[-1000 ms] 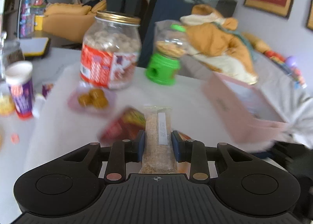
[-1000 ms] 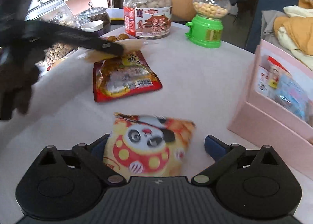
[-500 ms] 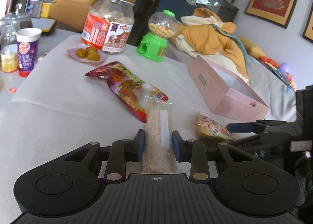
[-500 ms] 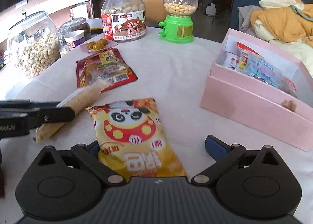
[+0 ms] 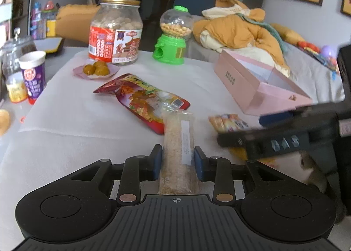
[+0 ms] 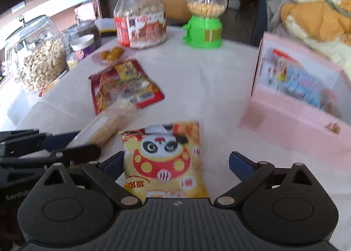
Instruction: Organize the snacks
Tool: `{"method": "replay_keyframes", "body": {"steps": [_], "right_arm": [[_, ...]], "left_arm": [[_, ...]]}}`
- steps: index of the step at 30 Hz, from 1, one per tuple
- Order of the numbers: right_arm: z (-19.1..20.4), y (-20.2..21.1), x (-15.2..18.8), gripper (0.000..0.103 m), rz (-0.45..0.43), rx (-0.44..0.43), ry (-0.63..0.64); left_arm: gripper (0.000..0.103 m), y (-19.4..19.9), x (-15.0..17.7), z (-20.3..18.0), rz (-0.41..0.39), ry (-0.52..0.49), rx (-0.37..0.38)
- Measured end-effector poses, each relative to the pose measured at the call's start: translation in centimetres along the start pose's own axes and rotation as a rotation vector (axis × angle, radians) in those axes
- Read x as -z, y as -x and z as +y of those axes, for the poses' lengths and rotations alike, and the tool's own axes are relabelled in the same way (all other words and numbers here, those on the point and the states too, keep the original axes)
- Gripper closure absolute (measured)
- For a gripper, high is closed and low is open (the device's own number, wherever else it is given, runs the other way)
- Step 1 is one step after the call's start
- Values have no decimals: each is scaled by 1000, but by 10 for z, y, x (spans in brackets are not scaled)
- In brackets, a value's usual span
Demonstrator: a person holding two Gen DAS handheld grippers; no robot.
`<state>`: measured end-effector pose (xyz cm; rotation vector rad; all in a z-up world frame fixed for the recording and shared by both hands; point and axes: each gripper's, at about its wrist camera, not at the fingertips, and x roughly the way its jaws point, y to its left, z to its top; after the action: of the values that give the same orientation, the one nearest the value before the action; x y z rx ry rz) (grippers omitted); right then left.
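My left gripper [image 5: 177,162] is shut on a long clear packet of beige crumbs [image 5: 178,141], held above the white table; the packet also shows in the right wrist view [image 6: 107,123]. My right gripper [image 6: 175,163] is open, its jaws on either side of a yellow panda snack bag [image 6: 166,159] lying on the table; that bag is partly visible in the left wrist view [image 5: 228,122]. A red snack bag [image 5: 142,99] lies flat mid-table. An open pink box [image 6: 296,106] with several snack packets inside stands at the right.
At the back stand a big red-labelled jar [image 5: 116,34], a green candy dispenser [image 5: 173,38] and a small dish of yellow sweets [image 5: 96,69]. A purple cup [image 5: 33,75] and a glass peanut jar [image 6: 35,56] stand at the left edge.
My left gripper with the crumb packet has come closer to the right gripper. The right gripper has lowered and advanced around the panda bag, still open.
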<state>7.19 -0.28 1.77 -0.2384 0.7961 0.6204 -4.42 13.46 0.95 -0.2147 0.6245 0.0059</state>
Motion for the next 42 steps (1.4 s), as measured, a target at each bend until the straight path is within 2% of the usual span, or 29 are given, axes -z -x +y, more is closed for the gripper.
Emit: {"method": "replay_keyframes", "body": {"steps": [2,5,8,9,10,13,17,20,25,29,31,42], "right_arm": [[-2,-4,-3,4,-25,7,-12],[-9,-19,-8,5,40,-15,-60],[-9,-8,-3,26,20,-22,-39],[-9,-3,0,40,18,-13,-25],[-8,4,5,46,20,3,-9],[-14,21,23,46,23,55,-4],[-33,39,41,46,19,43,-67],[-41,43,50,42,-3,52,-78],[-44,40,58,14,-53,-6,-108],[-25,32,59,6,-55,44,-34],[-26,30,59,0,-52,58,-46],[-29,30,61,0,-52,51,-49]], "left_arm": [[67,0,1,-3,1,-24,-13],[67,0,2,-7,3,-52,-28],[67,-1,3,-10,6,-80,-40],[67,-1,2,-11,7,-85,-42],[67,-1,2,-10,8,-87,-41],[67,-1,2,-8,10,-76,-30],[67,0,2,-2,7,-47,-9],[67,0,2,-4,6,-52,-12],[66,0,3,-13,10,-104,-45],[66,-1,3,-16,11,-131,-61],[66,-1,4,-16,11,-130,-60],[68,-2,3,-18,8,-137,-73]]}}
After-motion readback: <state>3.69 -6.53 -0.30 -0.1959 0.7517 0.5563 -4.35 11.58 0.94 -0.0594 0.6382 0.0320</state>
